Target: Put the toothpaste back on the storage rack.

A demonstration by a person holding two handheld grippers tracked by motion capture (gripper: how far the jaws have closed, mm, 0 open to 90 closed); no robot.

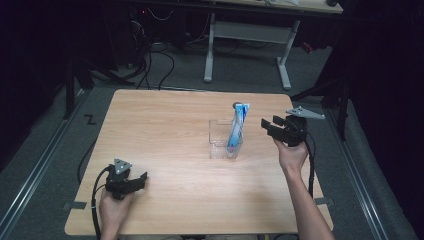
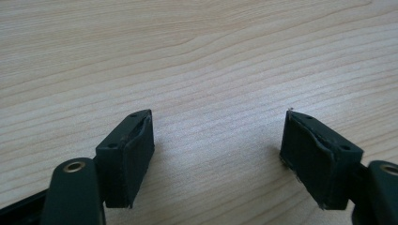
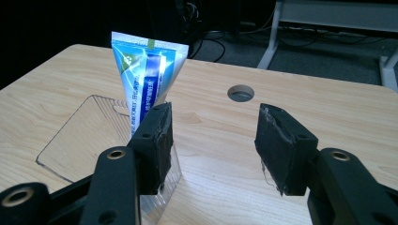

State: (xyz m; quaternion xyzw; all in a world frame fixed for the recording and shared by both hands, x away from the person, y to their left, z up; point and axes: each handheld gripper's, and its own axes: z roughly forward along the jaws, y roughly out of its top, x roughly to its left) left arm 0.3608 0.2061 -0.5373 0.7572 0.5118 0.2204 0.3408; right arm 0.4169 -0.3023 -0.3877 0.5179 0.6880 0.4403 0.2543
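A blue and white toothpaste tube (image 1: 237, 126) stands upright in a clear plastic holder (image 1: 220, 139) right of the table's middle. In the right gripper view the tube (image 3: 148, 77) rises just past the left jaw, with the holder's clear wall (image 3: 89, 136) beside it. My right gripper (image 1: 268, 127) hovers open a little to the right of the tube, nothing between its jaws (image 3: 212, 145). My left gripper (image 1: 140, 181) rests open at the table's near left, its jaws (image 2: 218, 157) over bare wood.
The wooden table (image 1: 165, 125) has a round cable hole (image 3: 241, 93) beyond the tube. Behind the table stand a white desk frame (image 1: 247, 35) and loose cables on a grey floor. Dark stands flank the table.
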